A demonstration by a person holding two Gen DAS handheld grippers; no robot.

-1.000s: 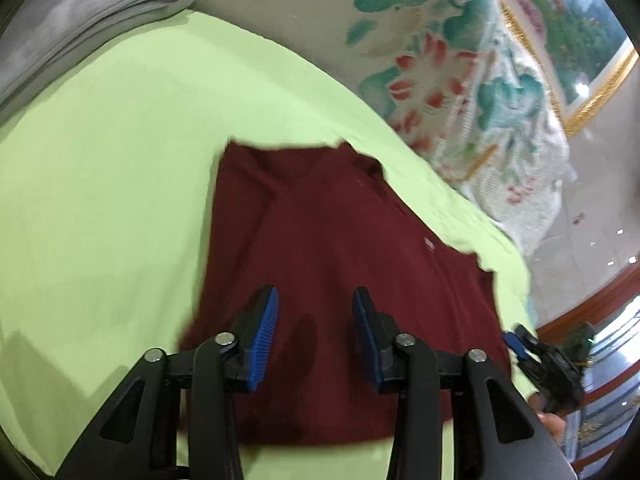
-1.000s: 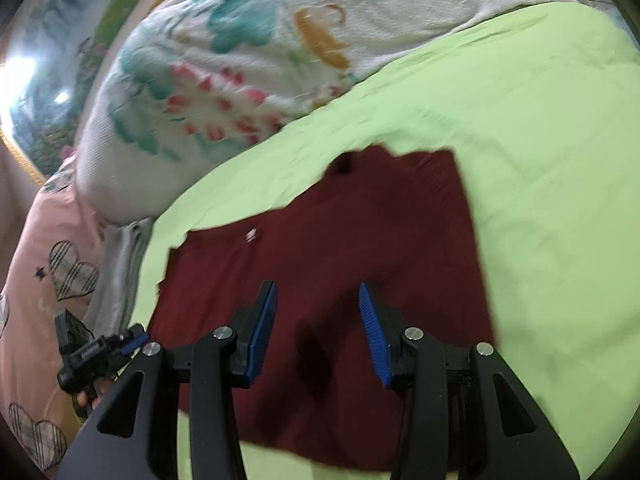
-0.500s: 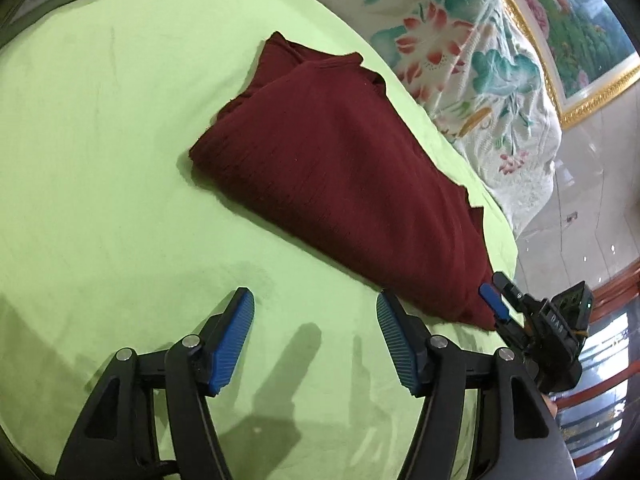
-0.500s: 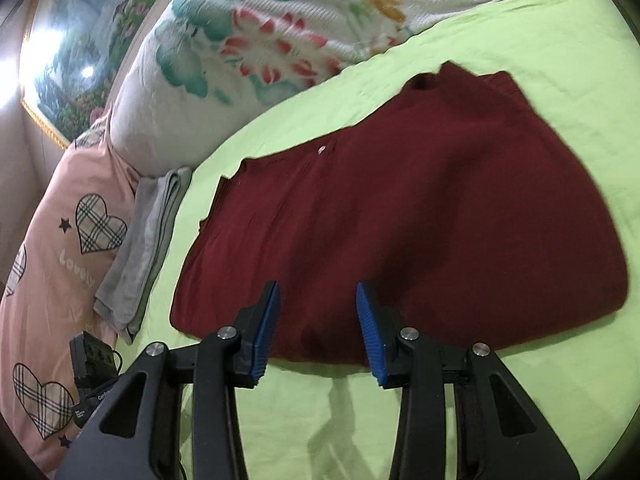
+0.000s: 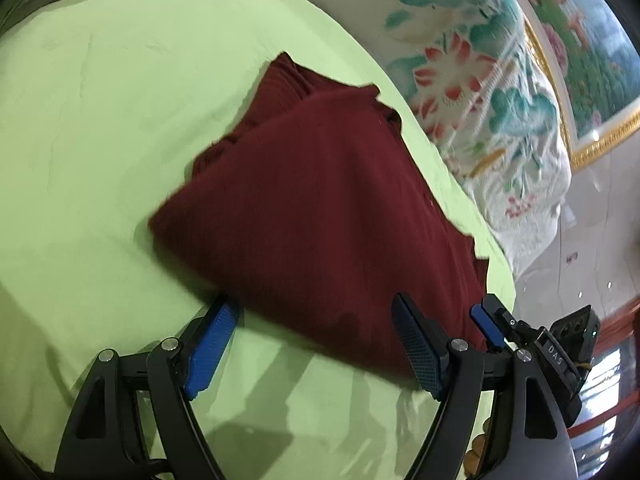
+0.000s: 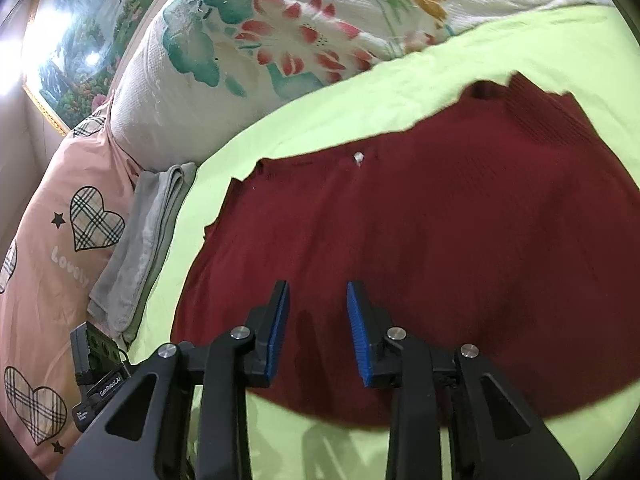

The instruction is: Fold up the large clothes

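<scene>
We are seeing the dark red garment [image 5: 320, 208] lying folded on the lime green bed sheet [image 5: 100, 120], its near edge by both tools. Left gripper [image 5: 316, 344] is hovering at that edge, fingers [image 5: 212, 344] spread wide, grasping nothing. Right gripper [image 6: 316, 328] is sitting over the cloth, fingers [image 6: 360, 336] parted, released. A folded grey cloth [image 6: 140, 248] is resting beside the pink heart pillow [image 6: 52, 240] and the floral quilt [image 6: 280, 32].
</scene>
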